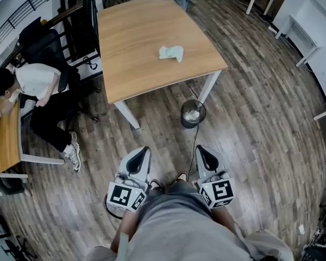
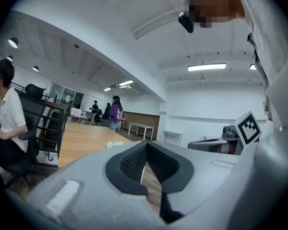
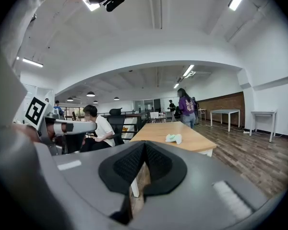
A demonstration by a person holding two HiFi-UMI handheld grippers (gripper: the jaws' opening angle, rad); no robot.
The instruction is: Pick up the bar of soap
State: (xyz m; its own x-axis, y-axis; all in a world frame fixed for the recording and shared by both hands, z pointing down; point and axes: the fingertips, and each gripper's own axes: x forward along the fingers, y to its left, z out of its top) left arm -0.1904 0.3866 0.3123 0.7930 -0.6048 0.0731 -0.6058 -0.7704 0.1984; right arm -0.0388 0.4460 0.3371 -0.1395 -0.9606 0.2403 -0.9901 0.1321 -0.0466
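The left tool (image 1: 140,157) and the right tool (image 1: 205,156) are held side by side, low and close to the body, both pointing forward. On each tool the jaws are pressed together, with nothing between them.

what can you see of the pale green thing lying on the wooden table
The bar of soap is a small pale mint-green and whitish lump. Its outline looks uneven rather than a clean block, and it is too small in every view to tell whether it is wrapped. It lies flat and alone on the light wooden table, nearer the table's right edge in the head view than its middle. Only the tabletop touches it.
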